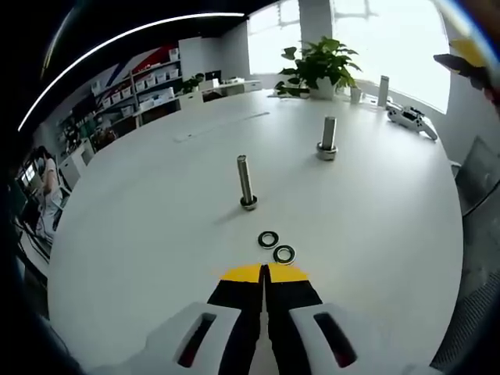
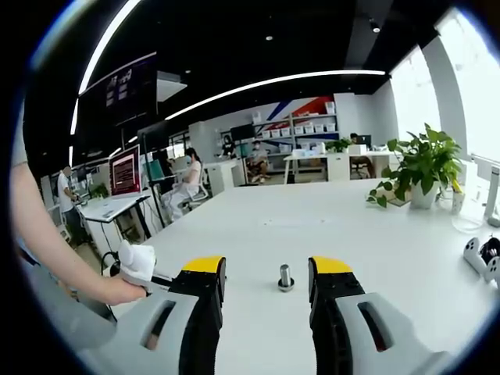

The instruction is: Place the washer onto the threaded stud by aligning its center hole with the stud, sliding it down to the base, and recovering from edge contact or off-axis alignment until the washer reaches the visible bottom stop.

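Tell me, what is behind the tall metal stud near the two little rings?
Behind the nearer stud stands a second stud on the white table, then a potted plant by the window. The two washers lie in front. Nothing looks hidden behind it.

Both grippers have white bodies with dark slots, and black fingers (image 1: 238,301) tipped in yellow.

Far stud (image 1: 328,138) base too small to tell whether washer sits there. White controller (image 2: 484,260) cut off at right edge of right gripper view. Shelf boxes (image 1: 144,88) blurred, contents unreadable.
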Available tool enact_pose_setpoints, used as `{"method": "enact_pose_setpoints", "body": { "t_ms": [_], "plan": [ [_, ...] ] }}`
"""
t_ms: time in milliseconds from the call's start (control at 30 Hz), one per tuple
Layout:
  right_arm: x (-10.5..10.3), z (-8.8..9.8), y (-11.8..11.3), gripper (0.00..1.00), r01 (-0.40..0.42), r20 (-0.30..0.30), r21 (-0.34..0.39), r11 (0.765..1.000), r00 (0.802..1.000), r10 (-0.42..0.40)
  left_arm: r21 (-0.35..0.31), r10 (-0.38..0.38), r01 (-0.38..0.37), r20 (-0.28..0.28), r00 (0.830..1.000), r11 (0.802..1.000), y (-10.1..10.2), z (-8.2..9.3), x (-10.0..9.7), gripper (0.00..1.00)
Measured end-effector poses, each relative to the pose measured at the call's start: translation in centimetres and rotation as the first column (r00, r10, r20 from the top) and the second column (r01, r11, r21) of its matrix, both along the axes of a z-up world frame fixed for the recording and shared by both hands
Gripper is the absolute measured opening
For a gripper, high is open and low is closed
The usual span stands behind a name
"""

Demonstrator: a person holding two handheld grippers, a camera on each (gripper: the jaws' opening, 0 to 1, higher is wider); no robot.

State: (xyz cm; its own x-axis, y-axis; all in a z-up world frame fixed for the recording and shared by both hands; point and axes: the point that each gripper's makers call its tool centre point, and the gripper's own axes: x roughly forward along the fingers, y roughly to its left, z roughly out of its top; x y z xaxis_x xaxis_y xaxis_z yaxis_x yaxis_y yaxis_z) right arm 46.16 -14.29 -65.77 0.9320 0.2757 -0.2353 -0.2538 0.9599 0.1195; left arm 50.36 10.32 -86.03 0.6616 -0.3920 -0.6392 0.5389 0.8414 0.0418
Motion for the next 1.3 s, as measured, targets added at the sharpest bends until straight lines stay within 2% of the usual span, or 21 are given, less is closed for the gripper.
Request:
{"method": "enact_pose_setpoints", "body": {
  "t_ms": [33, 100, 167, 300, 500, 700, 933, 1300],
  "plan": [
    [0.0, 0.0, 0.0, 0.44, 0.000, -0.001, 0.000, 1.000, 1.000, 0.000, 0.009, -0.003, 0.003, -0.010, 1.000, 1.000, 0.1, -0.2, -0.2, 0.00],
    [0.0, 0.0, 0.0, 0.44, 0.000, -0.001, -0.001, 1.000, 1.000, 0.000, 0.025, -0.003, 0.002, 0.023, 1.000, 1.000, 0.4, 0.4, -0.1, 0.00],
    [0.0, 0.0, 0.1, 0.44, -0.002, 0.000, -0.003, 1.000, 1.000, 0.002, 0.006, 0.012, -0.012, 0.013, 1.000, 1.000, 0.4, 0.6, -0.3, 0.00],
    [0.0, 0.0, 0.1, 0.44, -0.004, -0.002, -0.002, 1.000, 1.000, 0.004, 0.009, 0.017, -0.017, 0.011, 1.000, 1.000, 0.9, 0.5, -0.4, 0.01],
    [-0.1, 0.0, 0.0, 0.44, -0.001, 0.000, -0.004, 1.000, 1.000, 0.001, 0.015, 0.049, -0.050, 0.028, 0.998, 0.999, 1.5, 0.9, -0.2, 0.07],
    [-0.1, 0.0, 0.1, 0.44, -0.002, 0.000, -0.002, 1.000, 1.000, 0.002, 0.014, 0.081, -0.081, 0.021, 0.997, 0.997, 2.0, 0.4, -0.1, 0.10],
    [-0.1, 0.0, 0.1, 0.44, -0.001, -0.001, -0.005, 1.000, 1.000, 0.001, 0.022, 0.081, -0.082, 0.010, 0.997, 0.996, 2.0, -0.5, -0.1, 0.11],
    [-0.1, -0.1, -0.1, 0.44, 0.000, -0.004, -0.009, 1.000, 1.000, 0.000, -0.042, 0.103, -0.101, 0.050, 0.993, 0.994, 1.9, -0.6, 0.3, 0.10]
  ]
}}
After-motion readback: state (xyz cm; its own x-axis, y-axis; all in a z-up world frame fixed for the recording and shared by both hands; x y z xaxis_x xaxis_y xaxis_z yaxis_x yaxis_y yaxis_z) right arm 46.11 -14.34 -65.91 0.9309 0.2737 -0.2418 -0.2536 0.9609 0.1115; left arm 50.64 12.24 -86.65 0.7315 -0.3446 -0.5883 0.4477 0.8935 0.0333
